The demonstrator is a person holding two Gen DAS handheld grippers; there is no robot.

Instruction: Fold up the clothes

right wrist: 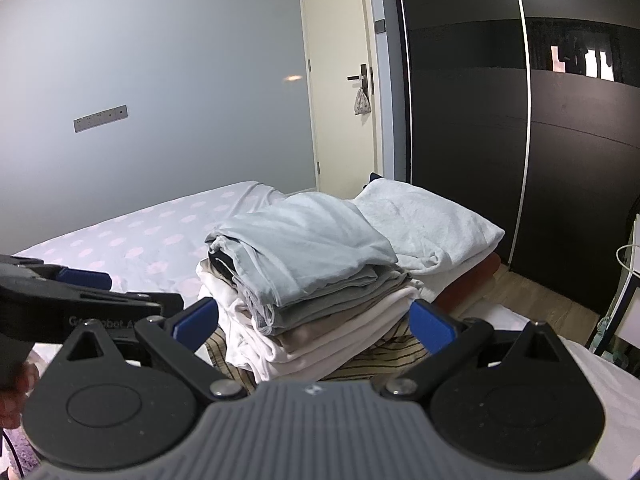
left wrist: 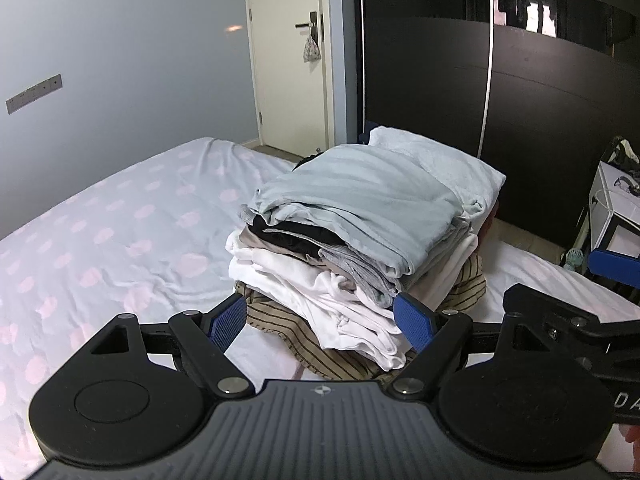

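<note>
Left wrist view: left gripper (left wrist: 322, 318) spread wide, holding nothing, low before the stack of folded clothes (left wrist: 352, 240).
Bed (left wrist: 120, 224): spotted sheet carries the stack, likely a flat, soft folding place.
Right gripper (right wrist: 314, 322): fingers parted, empty, flanking the stack's near corner.
Pale blue top (right wrist: 304, 240): uppermost, neatly squared.

A tall stack of folded cotton clothes (left wrist: 352, 248) sits on the bed, at 12 o'clock from where I stand. A pale blue-grey folded garment (left wrist: 360, 204) lies on top, black, grey and white layers under it, and a crumpled tan striped shirt (left wrist: 280, 320) at the bottom, spilling toward 6 o'clock.
</note>
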